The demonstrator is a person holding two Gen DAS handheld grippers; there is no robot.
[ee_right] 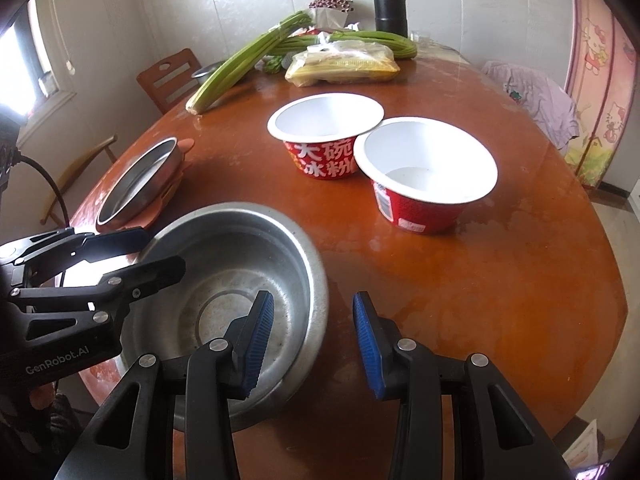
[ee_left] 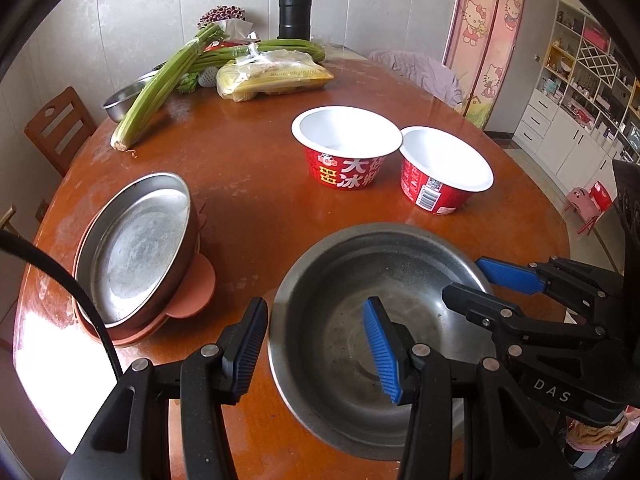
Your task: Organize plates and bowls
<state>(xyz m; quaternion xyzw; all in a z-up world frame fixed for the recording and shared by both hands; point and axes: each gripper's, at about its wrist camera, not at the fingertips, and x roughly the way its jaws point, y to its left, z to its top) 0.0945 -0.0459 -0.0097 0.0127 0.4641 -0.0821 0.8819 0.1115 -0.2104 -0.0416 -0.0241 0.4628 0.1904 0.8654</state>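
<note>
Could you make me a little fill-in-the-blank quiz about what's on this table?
1. The two red paper bowls have ____ insides.
2. The shallow round metal pan rests on a ____ plastic plate.
3. Each gripper straddles the rim of the large ____ basin.
4. The green stalks lie at the table's ____ end.

Missing words: white; pink; metal; far

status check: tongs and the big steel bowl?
Left tongs and right tongs open, each straddling the steel bowl rim, not clamped. Two red paper bowls beyond.
</note>
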